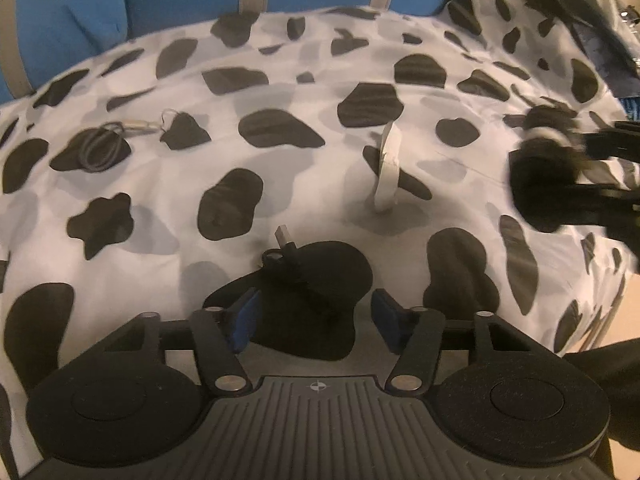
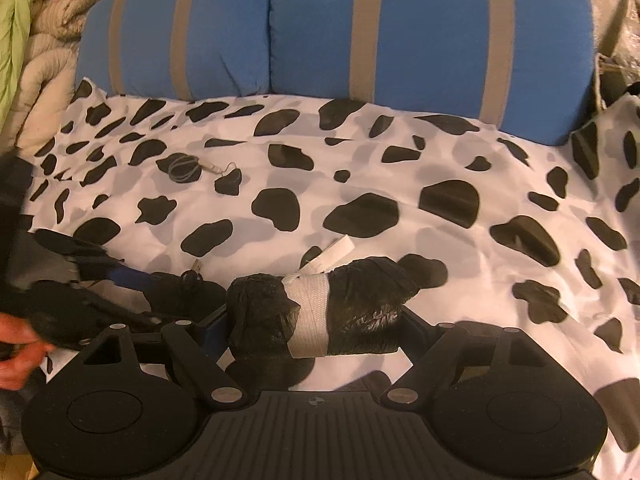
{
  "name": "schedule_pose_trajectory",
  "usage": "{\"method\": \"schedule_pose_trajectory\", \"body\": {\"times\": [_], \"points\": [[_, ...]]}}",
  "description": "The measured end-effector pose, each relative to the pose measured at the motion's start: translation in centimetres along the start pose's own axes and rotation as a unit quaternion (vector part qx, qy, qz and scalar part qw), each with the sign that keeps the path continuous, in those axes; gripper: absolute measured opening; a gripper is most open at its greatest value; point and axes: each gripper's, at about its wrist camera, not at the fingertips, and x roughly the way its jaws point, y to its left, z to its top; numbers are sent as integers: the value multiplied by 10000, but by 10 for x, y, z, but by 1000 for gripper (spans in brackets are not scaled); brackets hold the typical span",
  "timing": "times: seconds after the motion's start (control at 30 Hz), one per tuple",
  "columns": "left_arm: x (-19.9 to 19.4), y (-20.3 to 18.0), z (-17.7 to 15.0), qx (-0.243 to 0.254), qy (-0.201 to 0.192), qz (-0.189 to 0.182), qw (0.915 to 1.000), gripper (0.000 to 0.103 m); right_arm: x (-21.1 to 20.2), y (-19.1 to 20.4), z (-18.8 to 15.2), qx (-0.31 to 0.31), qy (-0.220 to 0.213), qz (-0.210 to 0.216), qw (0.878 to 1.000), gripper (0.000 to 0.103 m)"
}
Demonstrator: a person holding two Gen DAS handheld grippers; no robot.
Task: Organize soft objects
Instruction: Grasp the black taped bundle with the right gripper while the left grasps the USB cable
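Two black hand-held grippers, each seen from its own camera

The left gripper (image 1: pixel 314 316) is built of black link arms joined by silver round pins, with blue pads (image 1: pixel 245 318) on its fingertips. Two round black discs and a ribbed grey plate, marked with a small crosshair, are seen at its base. The right gripper (image 2: pixel 316 320) is made the same way.

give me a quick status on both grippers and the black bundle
Right gripper shut on black bundle, off the bed. Left gripper open over a small black gadget, not gripping. White strap and coiled cord loose on spotted cover.
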Motion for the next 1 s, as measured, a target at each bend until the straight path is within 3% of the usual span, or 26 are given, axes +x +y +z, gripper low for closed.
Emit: {"method": "schedule_pose_trajectory", "body": {"times": [0.07,0.13,0.23,0.47,1.0], "points": [[5,-1,2,-22,37,-9,10000,51,-8,-2,-2,40,-47,3,10000,84],[11,-3,3,0,106,90,9999,33,-15,-3,-5,82,-95,6,9999,84],[10,-3,3,2,67,186,9998,24,-24,-5,-7,134,-151,-8,9998,84],[5,0,1,-60,51,186,9998,22,-22,-6,-9,203,-121,-22,9997,84],[-31,-2,0,-173,-547,58,9983,21,-24,3,-10,89,-168,-86,9998,84]]}}
